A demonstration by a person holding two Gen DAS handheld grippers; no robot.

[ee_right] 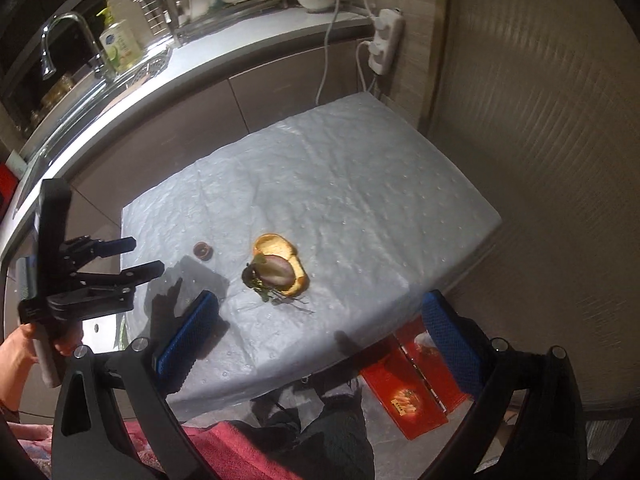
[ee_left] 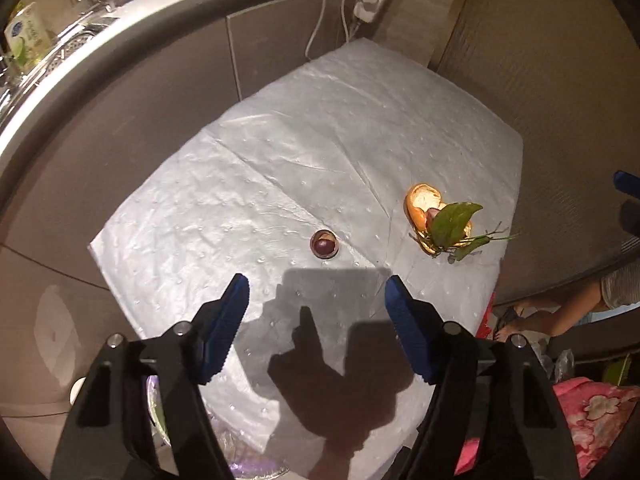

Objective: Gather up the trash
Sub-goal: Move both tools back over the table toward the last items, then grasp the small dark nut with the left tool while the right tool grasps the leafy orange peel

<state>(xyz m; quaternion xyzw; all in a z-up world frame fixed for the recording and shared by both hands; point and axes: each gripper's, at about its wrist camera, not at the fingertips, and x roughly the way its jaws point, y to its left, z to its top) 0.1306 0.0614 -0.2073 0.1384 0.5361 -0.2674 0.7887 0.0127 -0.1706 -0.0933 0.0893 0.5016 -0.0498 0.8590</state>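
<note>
left gripper (ee_left: 316,292) spread wide over the white sheet (ee_left: 320,128), nothing between the blue pads (ee_left: 234,304), small dark round scrap (ee_left: 324,243) just ahead. right gripper (ee_right: 320,312) gaping too, empty, above the near edge. beyond, orange peel (ee_right: 286,258) with leafy twig (ee_left: 456,222) lying mid-sheet.

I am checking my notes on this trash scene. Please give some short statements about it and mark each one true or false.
1. The left gripper holds nothing. True.
2. The orange peel lies on the white sheet. True.
3. The small dark round piece sits on top of the peel. False: it lies apart from it.
4. The right gripper is shut on a leaf. False: it is open and empty.
5. A red box lies on the floor. True.
</note>
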